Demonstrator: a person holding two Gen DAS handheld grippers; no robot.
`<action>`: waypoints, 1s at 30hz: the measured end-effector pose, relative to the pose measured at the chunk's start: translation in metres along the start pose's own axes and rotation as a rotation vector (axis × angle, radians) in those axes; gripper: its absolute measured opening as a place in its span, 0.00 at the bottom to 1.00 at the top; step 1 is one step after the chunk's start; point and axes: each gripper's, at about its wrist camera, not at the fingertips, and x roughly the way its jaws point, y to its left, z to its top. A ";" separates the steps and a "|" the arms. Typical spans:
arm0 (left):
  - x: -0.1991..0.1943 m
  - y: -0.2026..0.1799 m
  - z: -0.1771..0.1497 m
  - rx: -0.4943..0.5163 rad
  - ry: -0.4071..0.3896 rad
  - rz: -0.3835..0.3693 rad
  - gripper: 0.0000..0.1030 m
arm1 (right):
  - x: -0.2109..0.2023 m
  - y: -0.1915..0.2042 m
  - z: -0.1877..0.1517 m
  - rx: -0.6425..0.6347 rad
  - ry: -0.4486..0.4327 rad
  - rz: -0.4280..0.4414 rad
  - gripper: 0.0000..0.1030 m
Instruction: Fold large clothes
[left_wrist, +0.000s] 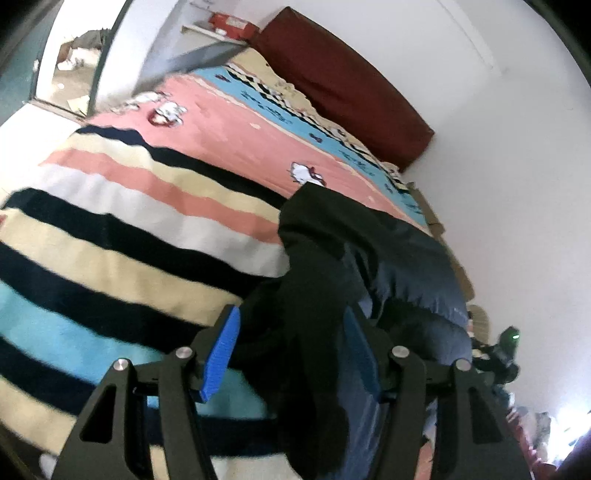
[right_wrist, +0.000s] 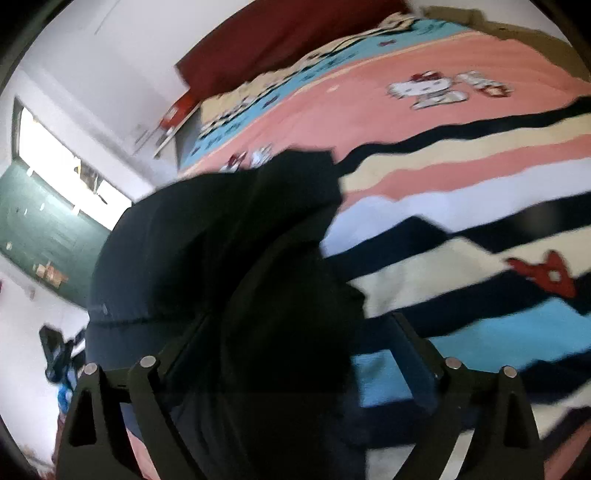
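In the left wrist view, the left hand-held gripper fills the near edge, its two blue-padded fingers standing apart. A fold of the dark garment runs up between them; the pads stand clear of the cloth on the left side, while on the right the cloth lies against or just beside the pad, too blurred to tell which. So the jaws are parted, not clamped.

In the right wrist view, the right hand-held gripper is spread wide, and the dark garment bulges up between and over its near fingers, hiding the left one for the most part. The right finger stands apart from the cloth, over the bedspread.

The garment is black to dark navy, bunched in a rumpled mound on the near part of the bed, at the right in the left view and left of centre in the right view.

Under and beyond it lies a striped blanket in navy, cream, pink, white and light blue bands. Farther on is a pink bedspread with cartoon cat figures and a blue border. At the far end a dark red headboard cushion leans against the white wall. A doorway shows at the far left of the left view.
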 end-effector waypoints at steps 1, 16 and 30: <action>-0.004 -0.005 -0.002 0.007 -0.005 0.015 0.55 | -0.007 0.000 0.000 -0.001 -0.010 -0.018 0.91; -0.077 -0.130 -0.092 0.204 -0.083 0.243 0.70 | -0.098 0.085 -0.098 -0.180 -0.120 -0.191 1.00; -0.116 -0.192 -0.180 0.323 -0.176 0.409 0.70 | -0.141 0.141 -0.199 -0.272 -0.245 -0.239 1.00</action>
